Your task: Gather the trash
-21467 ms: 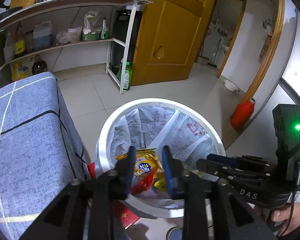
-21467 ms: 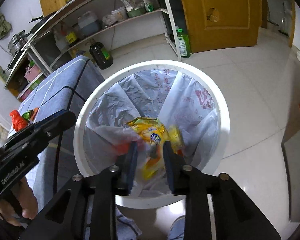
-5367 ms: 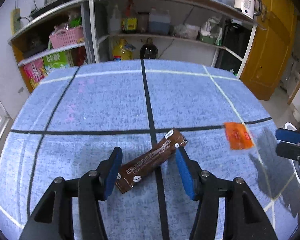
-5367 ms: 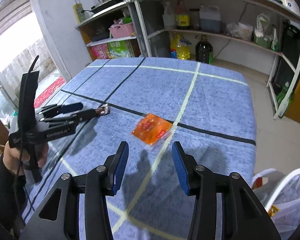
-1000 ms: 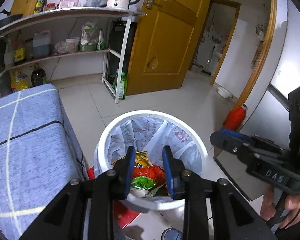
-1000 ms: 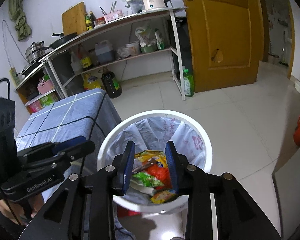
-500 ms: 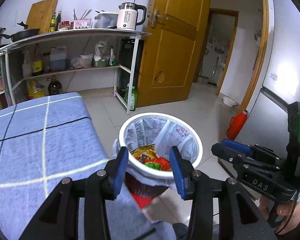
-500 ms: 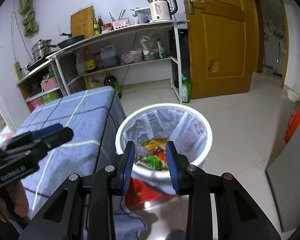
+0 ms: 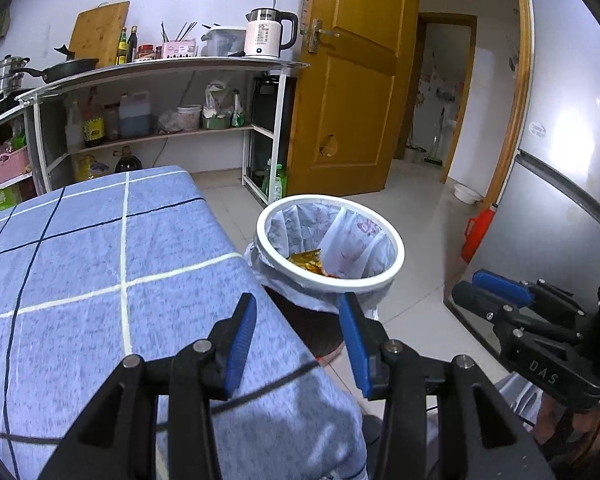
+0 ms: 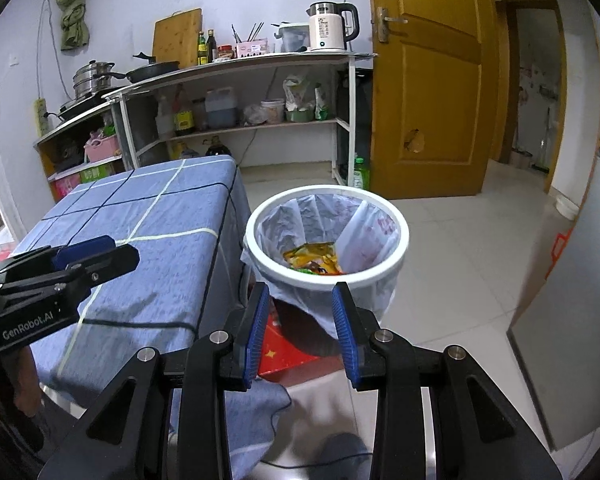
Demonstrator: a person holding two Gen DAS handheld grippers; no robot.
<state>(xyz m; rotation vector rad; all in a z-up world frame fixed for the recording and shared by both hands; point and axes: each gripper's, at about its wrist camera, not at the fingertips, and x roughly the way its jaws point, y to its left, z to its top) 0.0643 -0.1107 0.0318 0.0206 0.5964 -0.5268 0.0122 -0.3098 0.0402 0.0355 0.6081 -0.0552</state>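
Note:
A white trash bin [image 9: 396, 268] [image 10: 400, 256] lined with a pale plastic bag stands on the floor beside the table. Colourful wrappers [image 9: 308, 265] [image 10: 314, 259] lie inside it. My left gripper [image 9: 298, 328] hangs open over the table's near corner with nothing between its blue pads. My right gripper [image 10: 302, 322] is open too, empty, in front of the bin and above the floor. Each gripper shows from the side in the other's view: the right gripper [image 9: 496, 294] at the right edge, the left gripper [image 10: 84, 256] at the left.
The table wears a blue checked cloth [image 9: 100, 264] [image 10: 152, 224] with no loose items on the visible part. A shelf rack [image 10: 236, 92] with bottles, pans and a kettle lines the back wall. A yellow door [image 10: 424, 92], a red bottle [image 9: 474, 234] and a grey fridge [image 9: 560, 216] flank the tiled floor.
Both grippers have drawn back from above the bin, so it looks smaller and farther away. The left jaws stand wider than one second ago. More of the table has come into view.

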